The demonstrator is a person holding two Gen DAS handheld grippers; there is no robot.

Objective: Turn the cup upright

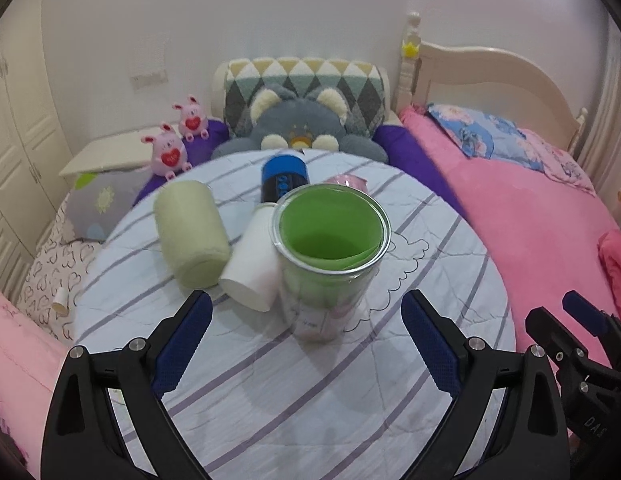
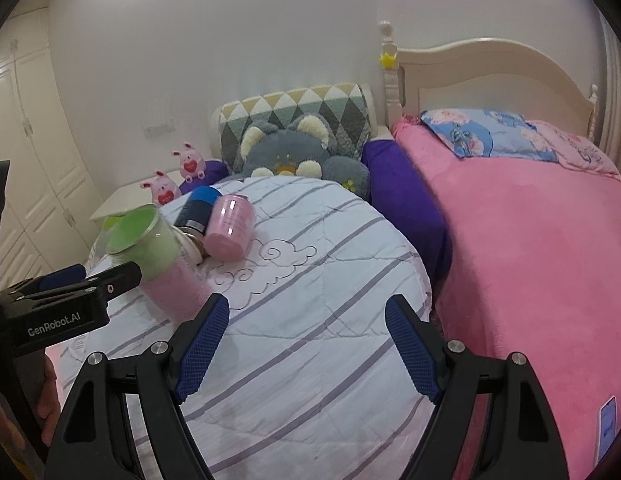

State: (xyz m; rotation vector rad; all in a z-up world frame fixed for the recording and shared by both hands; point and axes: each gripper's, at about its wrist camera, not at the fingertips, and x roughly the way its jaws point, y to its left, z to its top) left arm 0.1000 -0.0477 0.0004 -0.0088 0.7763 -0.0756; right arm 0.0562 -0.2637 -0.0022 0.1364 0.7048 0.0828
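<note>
A clear cup (image 1: 328, 260) with a green and pink lining stands upright on the striped round table (image 1: 310, 392), mouth up. My left gripper (image 1: 306, 332) is open, its blue pads on either side of the cup's base and apart from it. The cup also shows at the left of the right wrist view (image 2: 158, 264), with the left gripper (image 2: 78, 276) in front of it. My right gripper (image 2: 306, 340) is open and empty over the table (image 2: 310, 320), to the right of the cup.
A white paper cup (image 1: 254, 264), a pale green roll (image 1: 190, 232), a blue and black bottle (image 1: 282, 178) and a pink can (image 2: 229, 227) lie on the table behind the cup. Plush toys (image 1: 298, 128) sit beyond. A pink bed (image 2: 530, 248) lies to the right.
</note>
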